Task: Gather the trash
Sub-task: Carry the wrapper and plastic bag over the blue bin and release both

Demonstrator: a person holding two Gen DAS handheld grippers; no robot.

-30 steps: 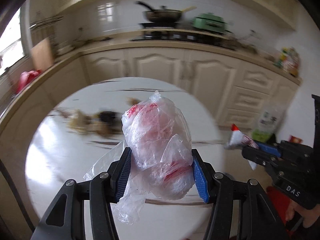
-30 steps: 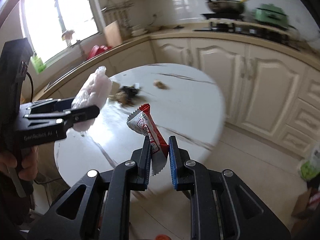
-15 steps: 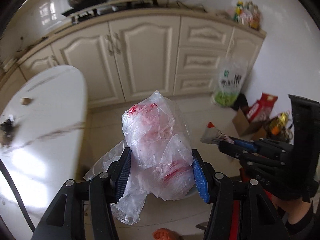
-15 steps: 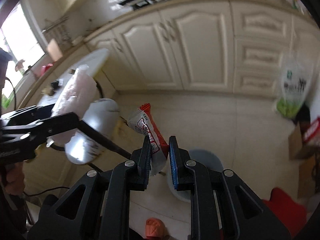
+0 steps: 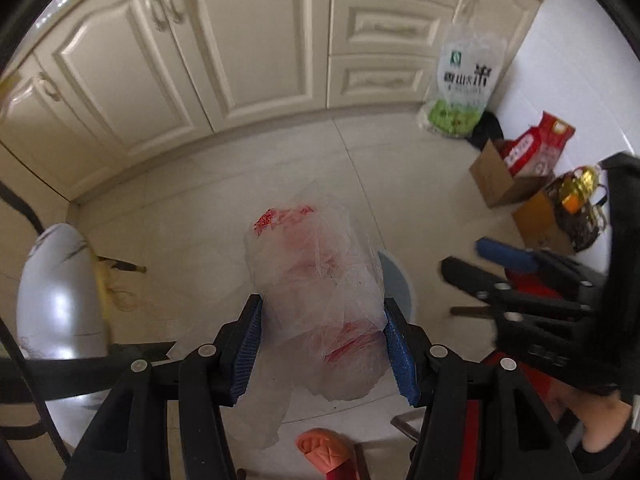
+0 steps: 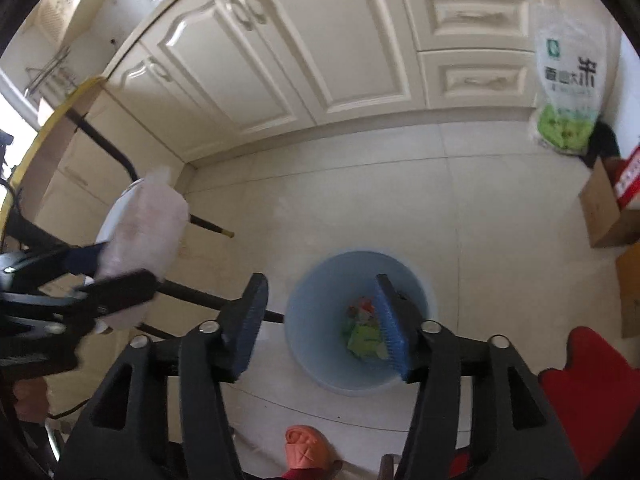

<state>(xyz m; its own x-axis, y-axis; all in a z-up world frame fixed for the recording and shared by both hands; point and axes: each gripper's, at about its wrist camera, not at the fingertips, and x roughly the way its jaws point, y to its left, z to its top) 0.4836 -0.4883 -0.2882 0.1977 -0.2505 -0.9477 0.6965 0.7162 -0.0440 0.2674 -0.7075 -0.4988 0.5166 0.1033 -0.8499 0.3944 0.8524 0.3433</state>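
Note:
My left gripper (image 5: 322,344) is shut on a crumpled clear plastic bag with red print (image 5: 316,280), held above the floor. A light blue trash bin (image 6: 320,300) stands on the tiled floor below; only its rim (image 5: 394,276) shows behind the bag in the left wrist view. My right gripper (image 6: 320,328) is open and empty, right above the bin. Colourful wrappers (image 6: 362,328) lie in the bin's bottom. The left gripper with the bag (image 6: 144,236) shows at the left of the right wrist view. The right gripper (image 5: 480,264) shows at the right of the left wrist view.
Cream kitchen cabinets (image 6: 320,60) line the far side. A rice bag (image 6: 566,80) leans at the right, with cardboard boxes (image 6: 608,208) beside it. The round table's edge (image 6: 44,140) and black legs (image 6: 120,160) are at left. An orange slipper (image 6: 306,446) lies near the bin.
Both grippers swung from the table down towards the floor, over the blue bin. My right gripper opened and the red-and-white snack wrapper left it. The left still holds the plastic bag.

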